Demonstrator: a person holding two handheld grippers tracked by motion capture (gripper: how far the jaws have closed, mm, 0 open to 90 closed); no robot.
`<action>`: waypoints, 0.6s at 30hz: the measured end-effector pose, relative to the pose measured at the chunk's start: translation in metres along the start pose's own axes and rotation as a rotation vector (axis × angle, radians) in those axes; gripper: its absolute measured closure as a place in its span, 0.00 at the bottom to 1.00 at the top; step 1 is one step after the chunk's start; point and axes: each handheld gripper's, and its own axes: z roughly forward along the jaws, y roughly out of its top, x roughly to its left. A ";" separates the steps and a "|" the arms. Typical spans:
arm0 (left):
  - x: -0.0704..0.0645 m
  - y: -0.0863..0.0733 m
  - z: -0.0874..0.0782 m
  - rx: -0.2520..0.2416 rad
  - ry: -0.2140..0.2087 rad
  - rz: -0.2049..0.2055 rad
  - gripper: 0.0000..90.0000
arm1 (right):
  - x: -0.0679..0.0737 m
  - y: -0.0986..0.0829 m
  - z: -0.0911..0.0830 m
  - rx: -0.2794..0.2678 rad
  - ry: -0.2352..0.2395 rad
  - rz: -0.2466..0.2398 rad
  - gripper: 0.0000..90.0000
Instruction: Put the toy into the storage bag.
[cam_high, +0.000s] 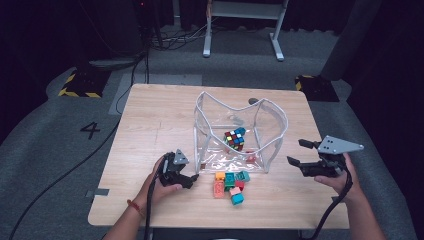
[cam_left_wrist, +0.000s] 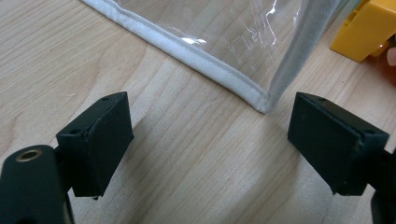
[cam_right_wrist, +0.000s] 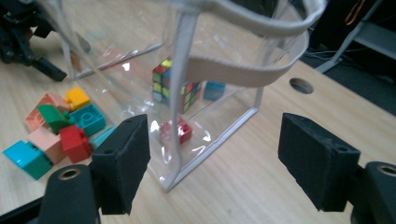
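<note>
Wooden table: your wide-open left gripper and right gripper flank the clear bag, ready to load toy bricks.

The high view looked down from above the table's near edge. Both gripper views sat low and close, sharing the clear bag.

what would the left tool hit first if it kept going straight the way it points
Most likely the near bottom corner of the clear bag: the open left tool has that white-trimmed corner just ahead between its jaws, with bare table before it. A yellow block lies beyond, off to one side.
</note>
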 end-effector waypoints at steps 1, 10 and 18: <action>0.000 0.000 0.000 0.000 -0.001 0.000 0.16 | 0.002 -0.003 0.001 0.000 0.001 0.004 0.29; 0.000 0.000 0.000 0.002 -0.008 -0.002 0.16 | 0.018 -0.027 0.015 0.035 0.062 0.016 0.29; 0.000 0.000 0.000 0.001 0.000 0.001 0.16 | 0.040 -0.043 0.038 0.072 0.146 -0.002 0.40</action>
